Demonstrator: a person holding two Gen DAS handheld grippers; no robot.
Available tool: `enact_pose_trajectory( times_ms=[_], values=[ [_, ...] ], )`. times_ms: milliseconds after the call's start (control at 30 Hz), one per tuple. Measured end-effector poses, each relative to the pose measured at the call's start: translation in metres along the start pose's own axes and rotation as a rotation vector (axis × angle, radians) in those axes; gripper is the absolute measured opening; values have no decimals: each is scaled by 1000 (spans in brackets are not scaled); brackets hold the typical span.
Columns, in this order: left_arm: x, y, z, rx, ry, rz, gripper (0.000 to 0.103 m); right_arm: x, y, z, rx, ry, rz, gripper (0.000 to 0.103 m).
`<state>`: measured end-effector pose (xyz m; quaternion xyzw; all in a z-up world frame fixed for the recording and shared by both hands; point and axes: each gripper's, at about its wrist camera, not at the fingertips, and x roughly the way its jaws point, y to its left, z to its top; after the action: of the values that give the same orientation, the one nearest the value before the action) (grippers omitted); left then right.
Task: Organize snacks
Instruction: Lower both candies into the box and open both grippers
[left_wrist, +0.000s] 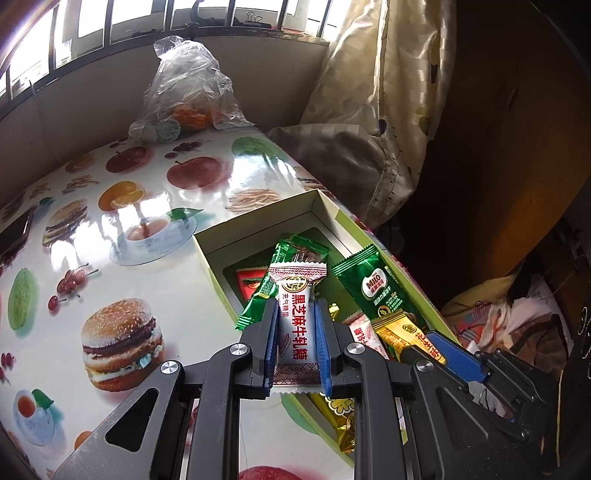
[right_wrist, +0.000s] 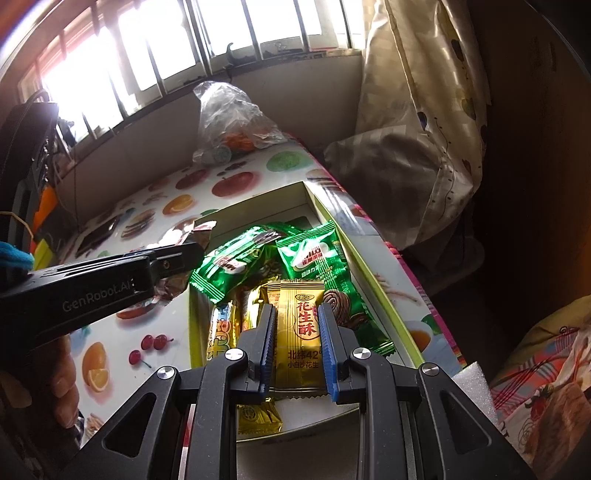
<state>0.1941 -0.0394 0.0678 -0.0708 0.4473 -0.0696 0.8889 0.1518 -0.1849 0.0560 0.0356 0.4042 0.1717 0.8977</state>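
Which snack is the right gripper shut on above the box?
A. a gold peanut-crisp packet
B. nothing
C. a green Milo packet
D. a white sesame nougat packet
A: in the right wrist view the right gripper pinches the gold peanut-crisp packet between its blue pads, above the box.

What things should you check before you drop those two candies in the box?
1. Left gripper shut on the white nougat bar: ok.
2. Right gripper shut on the gold peanut crisp: ok.
3. Both candies over the open box: ok.
4. Bare floor space left at the box's far end: ok.
5. Grippers apart from each other: ok.
6. How high the candies are above the green Milo packets: cannot tell.
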Motion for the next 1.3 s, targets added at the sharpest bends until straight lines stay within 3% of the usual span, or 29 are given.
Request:
enact_pose_trajectory(
  times_ms=[900,1300],
  values=[
    [33,-11,-3,40,40,-5,20,21,-3,-11,-50,-6,-66,22],
    [37,-12,-3,50,41,-5,21,20,-6,-11,-41,-28,-52,25]
  ],
)
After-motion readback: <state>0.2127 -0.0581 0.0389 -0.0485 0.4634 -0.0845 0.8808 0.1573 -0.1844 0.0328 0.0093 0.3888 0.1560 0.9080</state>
